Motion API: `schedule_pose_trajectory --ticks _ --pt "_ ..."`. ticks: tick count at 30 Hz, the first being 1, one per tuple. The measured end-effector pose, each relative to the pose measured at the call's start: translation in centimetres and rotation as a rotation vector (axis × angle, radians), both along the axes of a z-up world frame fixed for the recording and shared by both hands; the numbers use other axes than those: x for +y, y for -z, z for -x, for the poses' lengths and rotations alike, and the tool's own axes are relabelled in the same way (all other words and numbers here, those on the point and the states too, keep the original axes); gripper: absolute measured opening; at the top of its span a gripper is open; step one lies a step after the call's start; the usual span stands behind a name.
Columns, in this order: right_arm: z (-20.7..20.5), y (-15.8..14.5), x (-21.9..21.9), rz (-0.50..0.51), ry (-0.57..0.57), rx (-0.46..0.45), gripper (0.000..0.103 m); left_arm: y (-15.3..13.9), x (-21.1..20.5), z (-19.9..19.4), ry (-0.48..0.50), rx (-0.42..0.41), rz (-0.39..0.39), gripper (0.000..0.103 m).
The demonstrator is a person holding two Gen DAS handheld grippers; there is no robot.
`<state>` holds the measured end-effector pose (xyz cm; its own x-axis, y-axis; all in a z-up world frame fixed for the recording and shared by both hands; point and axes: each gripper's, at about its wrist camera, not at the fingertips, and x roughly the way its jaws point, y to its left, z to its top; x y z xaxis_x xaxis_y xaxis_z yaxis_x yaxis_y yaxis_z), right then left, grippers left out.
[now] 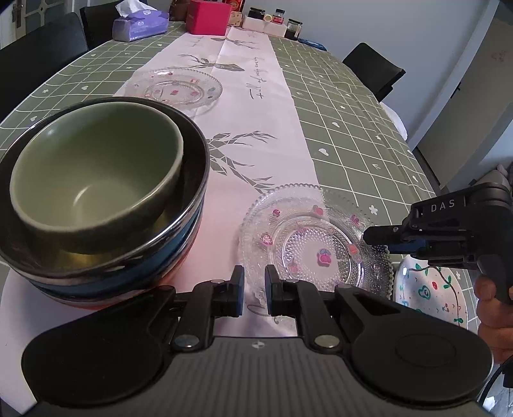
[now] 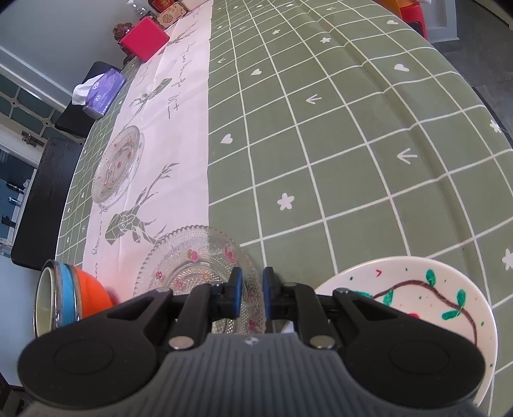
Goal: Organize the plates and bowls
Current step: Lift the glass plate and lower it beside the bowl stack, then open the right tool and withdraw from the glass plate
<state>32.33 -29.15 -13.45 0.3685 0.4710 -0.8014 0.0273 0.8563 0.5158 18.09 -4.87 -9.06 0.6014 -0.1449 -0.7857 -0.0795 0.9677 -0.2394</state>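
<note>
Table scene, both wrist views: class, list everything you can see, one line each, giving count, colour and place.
Bowl stack: several nested, green inside, then dark, blue, orange; near left.
Glass plates: two, clear with pink motifs; near one beside the stack, far one up the runner.
Painted plate: one, white, green leaves; near right.
Tissue pack: one, purple; far end.
Box: one, pink; far end.
Jars: several, dark; far end.
Left gripper: black, shut.
Right gripper: black, shut, over the near glass plate.

painted plate (image 2: pixel 416 288) partly behind tool, lower bowls (image 1: pixel 179 256) mostly hidden
</note>
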Motion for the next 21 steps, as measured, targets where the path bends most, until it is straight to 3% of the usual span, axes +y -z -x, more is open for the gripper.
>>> schedule_pose_trajectory --ticks 12,15,17,18,21 --pt "-0.49 -0.16 -0.01 0.033 0.024 -0.03 0.012 0.69 0.09 -0.51 -0.02 -0.018 0.046 0.014" --pt "-0.33 -0.21 0.14 0.034 0.012 -0.045 0.017 0.76 0.3 -0.27 -0.024 -0.026 0.066 0.016" --pt "-0.2 -0.27 0.29 0.034 0.006 -0.054 0.02 0.8 0.29 -0.11 -0.019 -0.023 0.075 0.026" --pt "-0.14 -0.34 0.38 0.032 0.001 -0.061 0.026 0.8 0.36 -0.01 -0.02 -0.023 0.08 0.035" --pt "0.08 -0.81 0.82 0.07 -0.009 -0.094 0.04 0.71 0.25 0.44 -0.015 -0.036 0.084 0.048"
